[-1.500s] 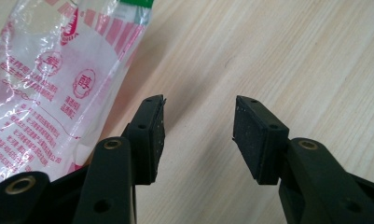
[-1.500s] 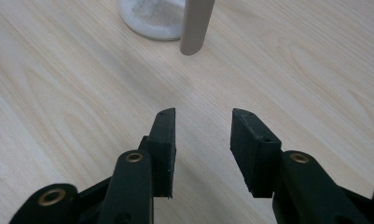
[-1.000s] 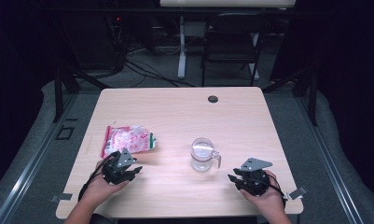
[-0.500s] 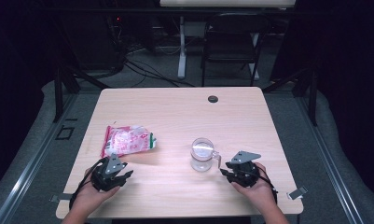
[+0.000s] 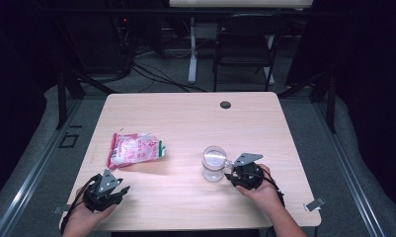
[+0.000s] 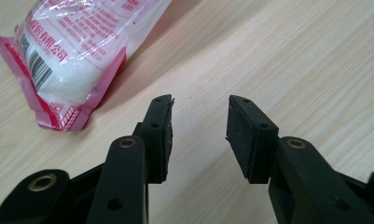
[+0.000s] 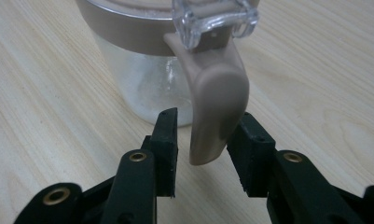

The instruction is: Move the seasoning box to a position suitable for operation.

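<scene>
Two hand-held grippers work at a pale wooden tabletop (image 5: 185, 123) in a dim room. The right gripper (image 5: 234, 173) sits at the near right of the tabletop, right against a clear glass jar (image 5: 214, 163) with a tan band around its top and a clear clasp. In the right gripper view the jar's tan handle (image 7: 217, 107) hangs down between the two black jaws, which stand partly apart on either side of its lower end; the right pad (image 7: 251, 149) lies close against the handle's edge and the left pad (image 7: 168, 140) stands a little clear, so a firm grip cannot be confirmed. These jaws have just been opening slightly, with the handle between them. The jar stands upright on the wood, right of the tabletop's centre and near the front edge.

The left gripper (image 5: 117, 190) is at the near left corner, held in the person's left hand (image 5: 84, 219), its jaws partly open with nothing but bare wood between them. A red-and-white plastic bag (image 5: 134, 149) of white grains lies flat ahead of it, apart from the jaws and well left of the jar. A small dark round cap (image 5: 225, 104) sits in the tabletop near its far edge.
</scene>
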{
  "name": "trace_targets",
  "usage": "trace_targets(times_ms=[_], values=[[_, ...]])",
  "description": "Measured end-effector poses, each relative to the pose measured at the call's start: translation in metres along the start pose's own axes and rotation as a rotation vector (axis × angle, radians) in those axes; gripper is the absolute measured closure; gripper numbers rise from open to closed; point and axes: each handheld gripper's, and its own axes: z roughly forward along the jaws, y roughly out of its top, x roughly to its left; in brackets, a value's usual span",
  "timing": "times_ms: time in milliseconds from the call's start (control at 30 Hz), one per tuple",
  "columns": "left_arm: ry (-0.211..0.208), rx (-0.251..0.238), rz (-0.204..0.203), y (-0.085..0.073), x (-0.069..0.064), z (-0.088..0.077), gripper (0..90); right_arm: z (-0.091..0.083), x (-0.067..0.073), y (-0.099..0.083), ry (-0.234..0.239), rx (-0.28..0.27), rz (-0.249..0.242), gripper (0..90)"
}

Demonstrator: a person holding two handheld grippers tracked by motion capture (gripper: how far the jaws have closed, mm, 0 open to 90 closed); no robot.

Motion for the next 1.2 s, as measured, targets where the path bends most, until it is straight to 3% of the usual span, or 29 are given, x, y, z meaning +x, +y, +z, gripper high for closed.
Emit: trace_targets(times_ms=[333,800,1200], values=[[0.012,-0.001,-0.012,-0.005,0.001,-0.005,61.2,0.007,-0.006,0.003,0.042,0.02,0.04,71.8],[0.005,-0.007,-0.001,-0.001,0.0,-0.003,61.6,0.004,-0.003,0.002,0.027,0.027,0.002,72.9],[-0.013,-0.025,0.015,0.006,-0.003,0.002,62.1,-0.002,0.005,0.0,0.072,0.03,-0.057,73.0]])
